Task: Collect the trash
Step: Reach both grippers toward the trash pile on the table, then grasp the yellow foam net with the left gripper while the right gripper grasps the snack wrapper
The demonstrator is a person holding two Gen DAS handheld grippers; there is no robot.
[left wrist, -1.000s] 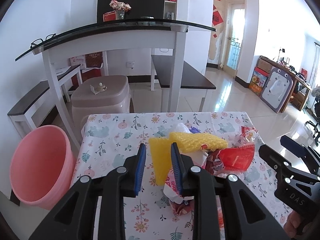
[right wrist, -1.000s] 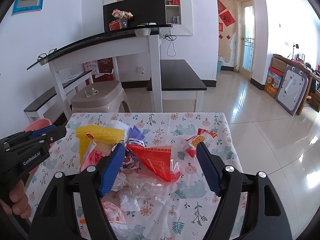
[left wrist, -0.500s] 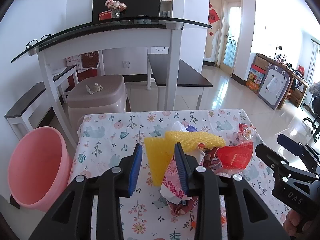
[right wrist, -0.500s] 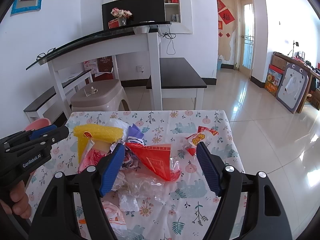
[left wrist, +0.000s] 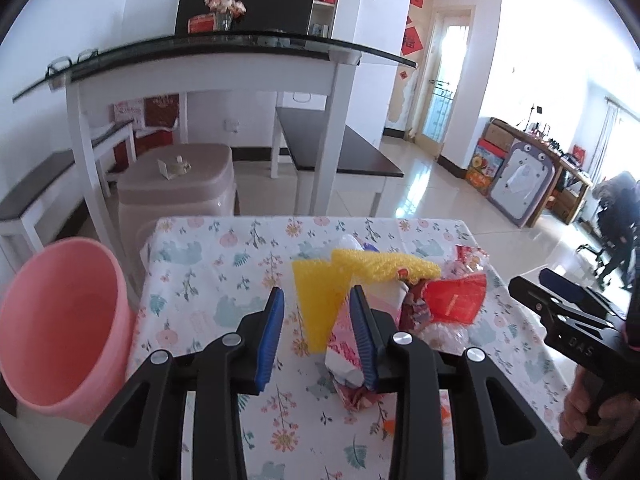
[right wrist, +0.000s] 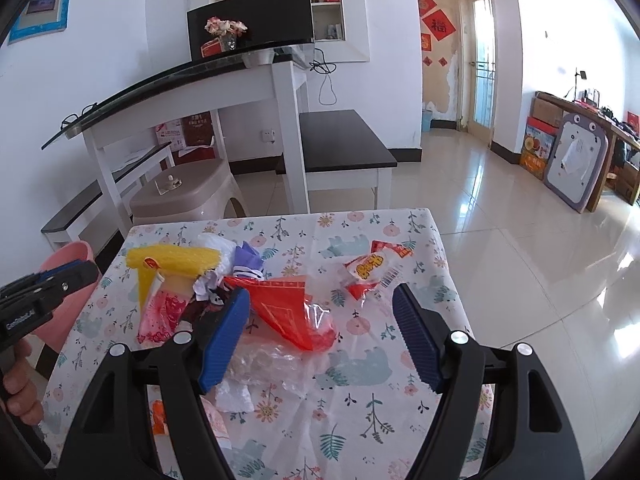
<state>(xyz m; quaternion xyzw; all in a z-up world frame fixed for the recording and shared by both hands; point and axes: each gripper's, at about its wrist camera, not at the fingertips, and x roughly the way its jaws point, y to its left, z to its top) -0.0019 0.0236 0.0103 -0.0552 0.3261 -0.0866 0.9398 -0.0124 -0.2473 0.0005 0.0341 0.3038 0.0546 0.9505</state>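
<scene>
Here, the trash [right wrist: 240,300] lies heaped on the flowered tablecloth [right wrist: 360,412], filling the left half of the table and reaching toward its far edge. On top sits a yellow foam sheet [left wrist: 360,276], folded over, with a pink printed wrapper [right wrist: 162,312] below it and a red plastic bag [right wrist: 292,308] spread toward the middle. Crumpled clear plastic [right wrist: 272,364] lies nearer the front edge, and a red-and-white snack packet [right wrist: 370,270] rests apart from the heap, toward the right edge.

The left gripper [left wrist: 318,334] hangs over the heap's left side with its jaws parted; the hanging corner of the yellow foam sheet shows in the gap between the blue pads [left wrist: 270,338], but whether either pad touches it cannot be told. The right gripper [right wrist: 320,336] hovers above the red bag and clear plastic with its jaws spread wide, gripping nothing.

A pink bucket [left wrist: 60,328] stands on the floor just beside the table's left edge. Beyond the far edge are a beige stool [left wrist: 176,188], a glass-topped white desk [left wrist: 224,64] and a dark bench [left wrist: 336,148].
</scene>
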